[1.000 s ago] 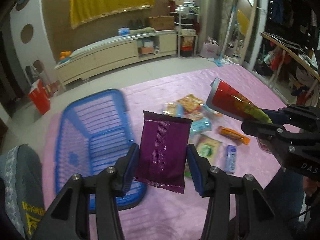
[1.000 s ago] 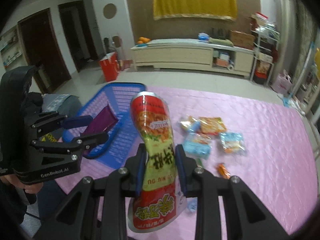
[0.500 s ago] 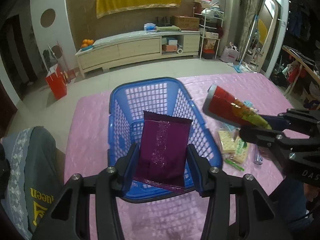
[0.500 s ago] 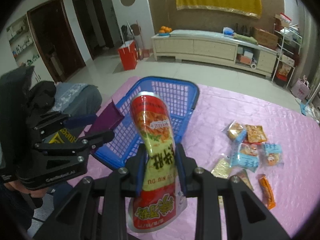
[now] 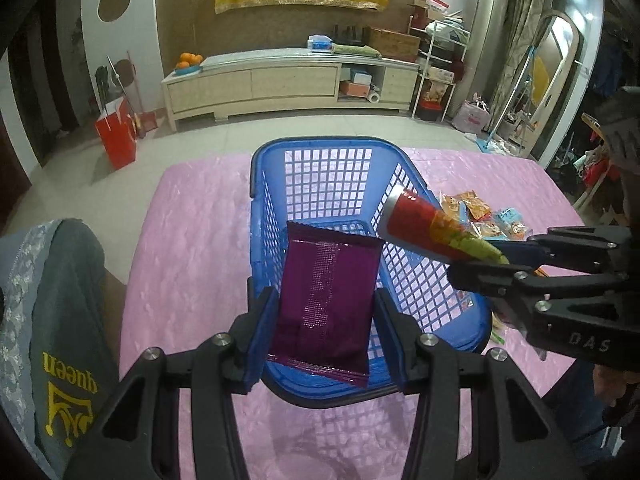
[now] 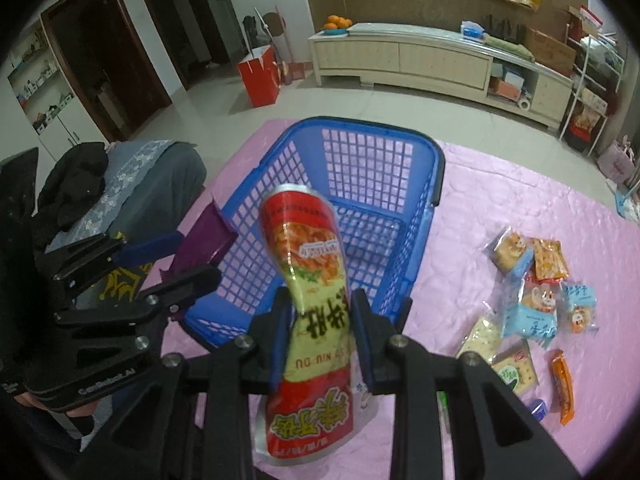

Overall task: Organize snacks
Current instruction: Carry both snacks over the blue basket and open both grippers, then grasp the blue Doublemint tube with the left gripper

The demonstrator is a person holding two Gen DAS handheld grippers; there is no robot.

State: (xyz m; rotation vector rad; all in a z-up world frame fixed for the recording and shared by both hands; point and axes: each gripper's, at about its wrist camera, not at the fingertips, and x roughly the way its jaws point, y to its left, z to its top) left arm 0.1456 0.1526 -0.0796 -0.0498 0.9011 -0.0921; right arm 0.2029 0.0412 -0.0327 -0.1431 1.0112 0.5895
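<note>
My left gripper (image 5: pixel 326 312) is shut on a purple snack packet (image 5: pixel 326 292), held upright over the near end of the blue plastic basket (image 5: pixel 320 168). My right gripper (image 6: pixel 318 314) is shut on a tall red and green snack bag (image 6: pixel 308 264) pinched at its waist, its top leaning over the basket's (image 6: pixel 376 160) near rim. In the left wrist view that bag (image 5: pixel 424 230) pokes in over the basket's right wall, with the right gripper (image 5: pixel 494 258) behind it. The left gripper (image 6: pixel 182 258) with the purple packet (image 6: pixel 206 236) shows at the basket's left side.
The basket stands on a pink quilted cloth (image 6: pixel 500 184). Several small snack packets (image 6: pixel 528 280) and an orange stick packet (image 6: pixel 562 388) lie to its right. A grey garment with yellow print (image 5: pixel 60 320) lies at the left edge. A long cabinet (image 5: pixel 280 80) and red bag (image 5: pixel 118 136) stand beyond.
Both grippers have swung left from over the loose snacks to the basket, each carrying its packet. The basket now sits centred in both views, and both packets hang lower over it.
</note>
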